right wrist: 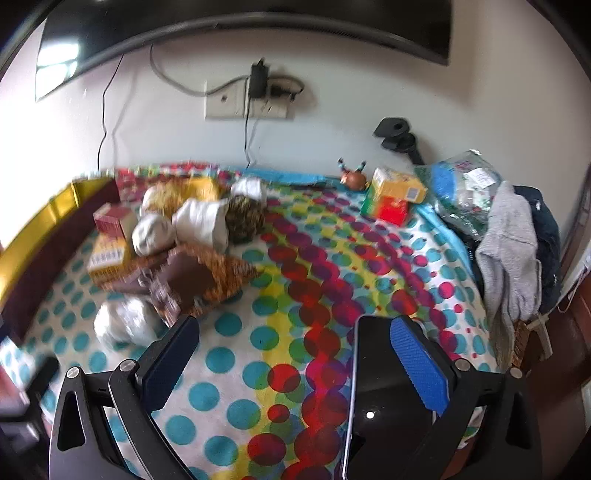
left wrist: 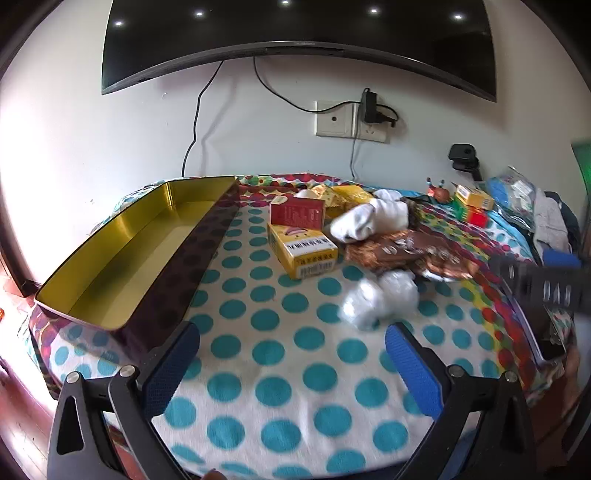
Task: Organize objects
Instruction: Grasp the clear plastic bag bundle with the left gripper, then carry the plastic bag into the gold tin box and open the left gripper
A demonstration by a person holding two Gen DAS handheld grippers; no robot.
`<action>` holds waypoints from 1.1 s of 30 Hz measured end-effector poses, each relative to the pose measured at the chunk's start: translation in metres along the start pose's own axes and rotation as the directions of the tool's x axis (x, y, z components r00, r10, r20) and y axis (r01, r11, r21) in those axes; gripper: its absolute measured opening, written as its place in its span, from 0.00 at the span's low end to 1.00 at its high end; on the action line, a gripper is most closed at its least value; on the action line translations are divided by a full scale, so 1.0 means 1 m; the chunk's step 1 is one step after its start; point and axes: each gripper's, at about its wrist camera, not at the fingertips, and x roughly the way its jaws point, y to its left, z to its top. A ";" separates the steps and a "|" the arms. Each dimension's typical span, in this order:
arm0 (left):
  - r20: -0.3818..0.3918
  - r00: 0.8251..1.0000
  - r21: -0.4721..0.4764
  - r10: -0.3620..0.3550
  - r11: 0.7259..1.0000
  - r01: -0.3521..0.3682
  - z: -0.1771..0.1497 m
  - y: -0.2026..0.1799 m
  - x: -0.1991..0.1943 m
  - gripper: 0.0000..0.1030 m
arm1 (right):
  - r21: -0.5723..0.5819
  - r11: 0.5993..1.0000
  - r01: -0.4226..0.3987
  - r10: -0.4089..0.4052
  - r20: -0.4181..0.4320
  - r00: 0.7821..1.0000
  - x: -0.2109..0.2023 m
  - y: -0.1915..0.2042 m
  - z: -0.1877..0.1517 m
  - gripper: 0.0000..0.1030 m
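Observation:
An open gold-lined tin box (left wrist: 122, 251) stands on the polka-dot cloth at the left; its edge shows in the right wrist view (right wrist: 33, 236). Beside it lies a pile: a yellow box (left wrist: 303, 254), a red box (left wrist: 297, 214), white socks (left wrist: 369, 218), a brown snack packet (left wrist: 402, 254) and a clear plastic bundle (left wrist: 376, 299). My left gripper (left wrist: 291, 358) is open and empty, low over the cloth in front of the pile. My right gripper (right wrist: 295, 354) is open and empty, with a black phone (right wrist: 384, 391) lying under its right finger.
A wall with a TV (left wrist: 295, 29), a socket (left wrist: 351, 122) and cables is behind the table. At the far right are stacked small boxes (right wrist: 391, 199), a toy figure (right wrist: 354, 177), a plastic bag (right wrist: 461, 184) and grey clothing (right wrist: 509, 258).

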 end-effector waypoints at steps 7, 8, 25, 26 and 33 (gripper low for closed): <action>-0.093 0.995 0.081 -0.041 0.996 0.048 0.011 -0.030 0.043 1.00 | -0.010 0.999 -0.032 0.031 -0.068 0.997 0.022 -0.008 -0.015 1.00; -0.105 0.993 0.079 -0.047 0.995 0.056 0.013 -0.034 0.050 1.00 | -0.010 0.999 -0.032 0.032 -0.072 0.997 0.023 -0.010 -0.016 1.00; -0.194 0.979 0.091 -0.058 0.993 0.077 0.024 -0.062 0.091 0.37 | 0.068 0.992 -0.107 0.115 -0.120 0.986 0.040 -0.031 -0.026 1.00; -0.193 0.979 0.091 -0.060 0.993 0.078 0.025 -0.062 0.091 0.37 | 0.066 0.992 -0.106 0.113 -0.121 0.986 0.041 -0.031 -0.026 1.00; -0.198 0.979 0.085 -0.055 0.994 0.073 0.026 -0.062 0.091 0.36 | 0.025 0.993 -0.111 0.113 -0.101 0.988 0.037 -0.020 -0.026 1.00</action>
